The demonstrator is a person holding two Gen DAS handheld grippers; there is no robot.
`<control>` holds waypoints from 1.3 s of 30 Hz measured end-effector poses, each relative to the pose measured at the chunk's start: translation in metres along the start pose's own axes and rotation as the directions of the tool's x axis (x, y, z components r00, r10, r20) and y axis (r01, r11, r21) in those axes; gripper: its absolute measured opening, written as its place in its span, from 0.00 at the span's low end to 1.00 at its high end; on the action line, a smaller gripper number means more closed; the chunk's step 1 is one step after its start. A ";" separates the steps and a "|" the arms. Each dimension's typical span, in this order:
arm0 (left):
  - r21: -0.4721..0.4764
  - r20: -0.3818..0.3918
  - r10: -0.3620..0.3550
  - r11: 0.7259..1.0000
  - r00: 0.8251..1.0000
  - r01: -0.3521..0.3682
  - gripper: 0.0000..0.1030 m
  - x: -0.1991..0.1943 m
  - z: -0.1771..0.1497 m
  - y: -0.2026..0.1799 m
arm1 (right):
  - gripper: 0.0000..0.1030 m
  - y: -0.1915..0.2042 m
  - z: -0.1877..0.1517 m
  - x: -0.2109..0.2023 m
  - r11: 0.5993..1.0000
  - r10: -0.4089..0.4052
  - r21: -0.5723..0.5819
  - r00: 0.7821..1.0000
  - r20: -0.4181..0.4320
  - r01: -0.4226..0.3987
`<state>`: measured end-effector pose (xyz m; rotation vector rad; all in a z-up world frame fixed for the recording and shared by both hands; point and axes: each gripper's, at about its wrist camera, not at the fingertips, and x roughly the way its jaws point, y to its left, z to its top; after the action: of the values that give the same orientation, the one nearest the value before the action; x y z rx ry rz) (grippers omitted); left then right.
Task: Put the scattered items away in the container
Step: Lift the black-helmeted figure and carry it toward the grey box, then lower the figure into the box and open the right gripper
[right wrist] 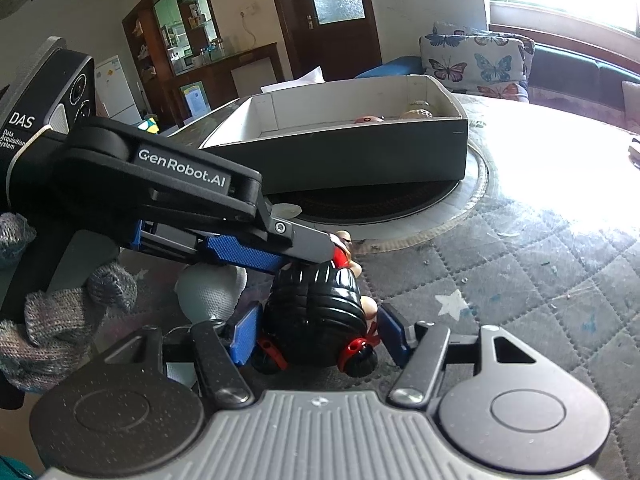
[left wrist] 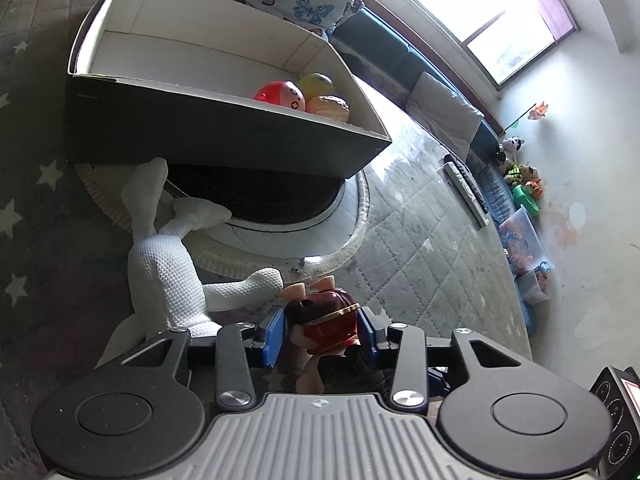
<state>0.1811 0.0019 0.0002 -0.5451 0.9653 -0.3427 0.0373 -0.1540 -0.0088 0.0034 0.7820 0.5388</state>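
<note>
Here both the left gripper [left wrist: 320, 332] and right gripper [right wrist: 316, 332] clasp one doll [right wrist: 316, 312] beside the box [left wrist: 224, 136].

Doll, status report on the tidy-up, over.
Right gripper shut on doll head. Left gripper around its red body, grip unclear. Doll not yet in box. White plush lying alongside.

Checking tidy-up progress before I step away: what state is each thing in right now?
doll: gripped at both ends, outside the box.
left gripper: shut on the doll's red body.
right gripper: shut on the doll's head.
box: upright, open-topped.
balls: inside the box.
white plush toy: lying outside the box.
</note>
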 end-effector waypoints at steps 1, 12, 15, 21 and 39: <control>-0.003 0.001 -0.004 1.000 1.000 0.004 0.39 -0.001 0.000 0.000 | 0.62 0.001 0.000 0.000 1.000 -0.005 -0.006 1.000 0.001 0.005; -0.047 0.027 -0.057 0.997 0.998 0.058 0.37 -0.007 0.008 0.005 | 0.62 0.006 0.014 -0.004 0.997 -0.035 -0.066 0.999 0.014 0.035; -0.064 0.043 -0.065 0.996 0.997 0.067 0.37 -0.012 0.016 0.006 | 0.61 0.010 0.022 -0.005 0.995 -0.039 -0.088 0.999 0.030 0.042; -0.099 0.081 -0.110 0.988 0.991 0.118 0.37 -0.022 0.031 0.012 | 0.61 0.016 0.041 -0.005 0.990 -0.045 -0.129 0.997 0.063 0.053; -0.156 0.208 -0.187 0.963 0.960 0.221 0.38 -0.045 0.079 0.022 | 0.61 0.028 0.100 0.003 0.972 -0.045 -0.223 0.986 0.158 0.080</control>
<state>0.2245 0.0645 0.0537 -0.8299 0.7580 -0.3838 0.0930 -0.1094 0.0664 -0.1909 0.5660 0.5594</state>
